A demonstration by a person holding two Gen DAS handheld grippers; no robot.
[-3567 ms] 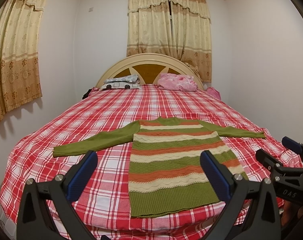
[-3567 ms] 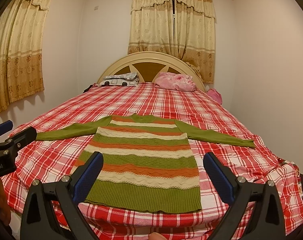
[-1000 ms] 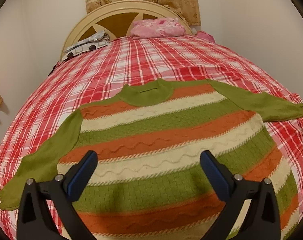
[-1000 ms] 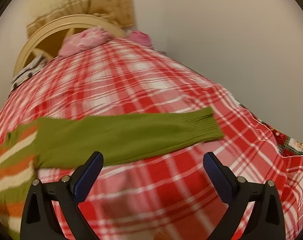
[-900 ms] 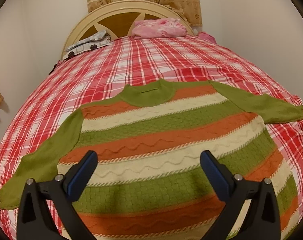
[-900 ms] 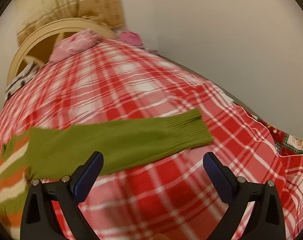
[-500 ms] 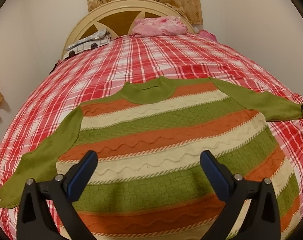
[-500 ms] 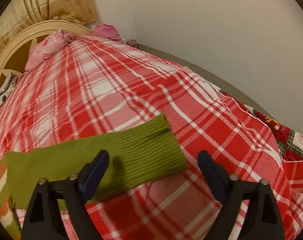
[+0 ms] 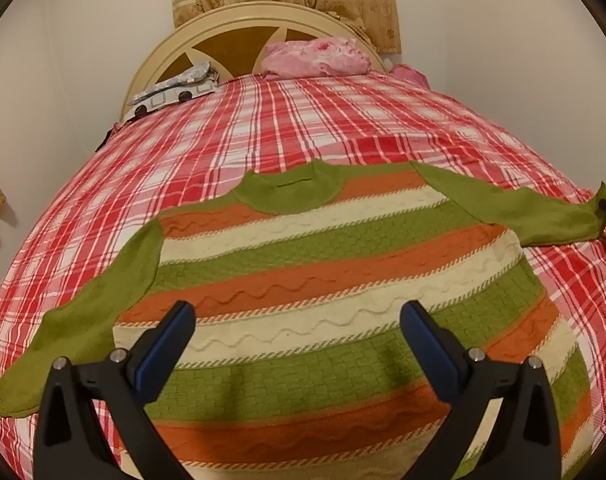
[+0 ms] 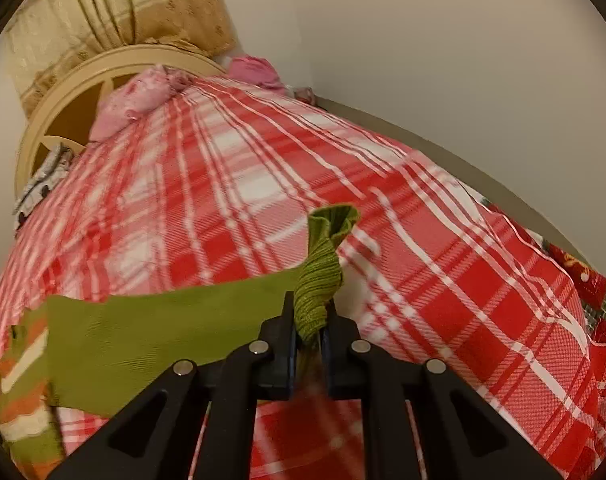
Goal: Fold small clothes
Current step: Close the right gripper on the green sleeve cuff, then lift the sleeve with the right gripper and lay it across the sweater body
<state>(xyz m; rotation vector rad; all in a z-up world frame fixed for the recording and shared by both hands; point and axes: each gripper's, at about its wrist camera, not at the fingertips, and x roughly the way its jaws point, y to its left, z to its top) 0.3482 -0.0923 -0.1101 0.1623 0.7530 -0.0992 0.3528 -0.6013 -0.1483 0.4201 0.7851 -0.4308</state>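
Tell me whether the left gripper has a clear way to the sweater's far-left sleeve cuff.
Probably yes. The left gripper hangs open over the sweater, and the left sleeve cuff lies flat on the bedspread with nothing between; it would need to swing leftward.

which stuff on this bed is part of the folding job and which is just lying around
In the job:
- striped sweater
- its green sleeve cuff, pinched in the closing right tool
- left tool, open above the sweater

Lying about:
- pink bedding by the headboard
- folded patterned cloth
- plaid bedspread
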